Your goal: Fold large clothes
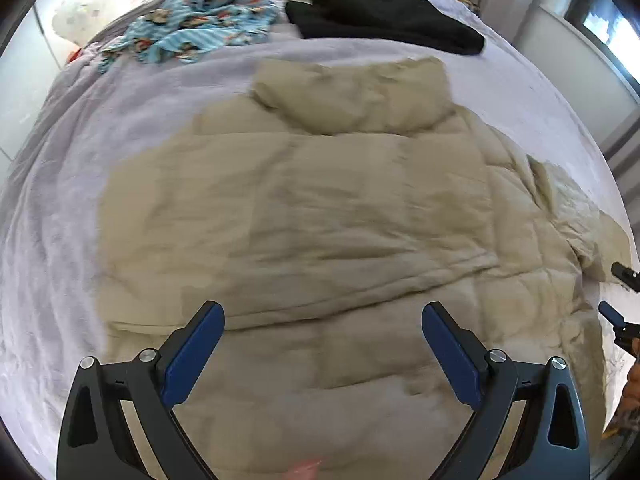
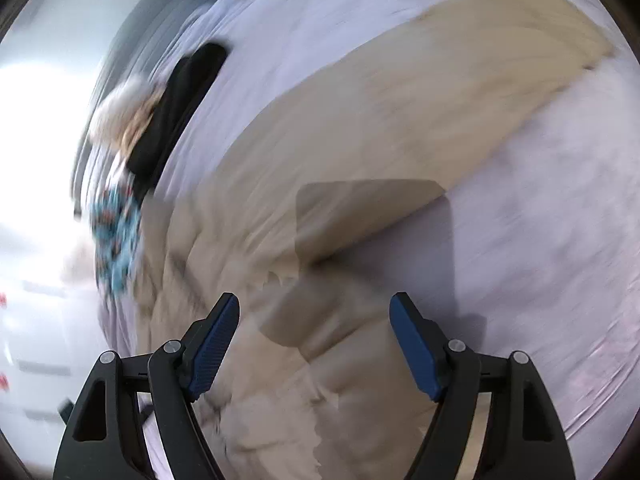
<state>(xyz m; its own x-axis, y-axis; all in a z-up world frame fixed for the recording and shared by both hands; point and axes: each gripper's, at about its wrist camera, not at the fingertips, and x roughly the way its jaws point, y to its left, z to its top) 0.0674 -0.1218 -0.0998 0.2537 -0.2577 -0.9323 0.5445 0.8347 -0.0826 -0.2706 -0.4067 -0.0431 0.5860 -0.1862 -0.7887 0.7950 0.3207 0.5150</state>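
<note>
- Left gripper (image 1: 323,354), right gripper (image 2: 314,346): we find both spread wide, empty, above the beige quilted puffer jacket (image 1: 320,216).
- Jacket: flat on lilac bedspread (image 1: 120,120), one sleeve outstretched; we judge folding barely begun.

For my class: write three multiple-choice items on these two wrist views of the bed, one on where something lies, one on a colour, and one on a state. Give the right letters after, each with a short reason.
1. Where does the black garment lie relative to the beige puffer jacket?
A. Beyond its collar, farther up the bed
B. Under its hem
C. Inside one sleeve

2. What colour is the patterned cloth at the far left of the bed?
A. Dark green
B. Light blue with red spots
C. Plain yellow

3. How does the left gripper stand?
A. Shut on the jacket
B. Shut on nothing
C. Open, nothing between its pads

Answers:
1 A: in the left wrist view it lies past the collar, on the lilac bedcover.
2 B: its print is light blue with red.
3 C: the blue pads stand wide apart above the jacket.
</note>
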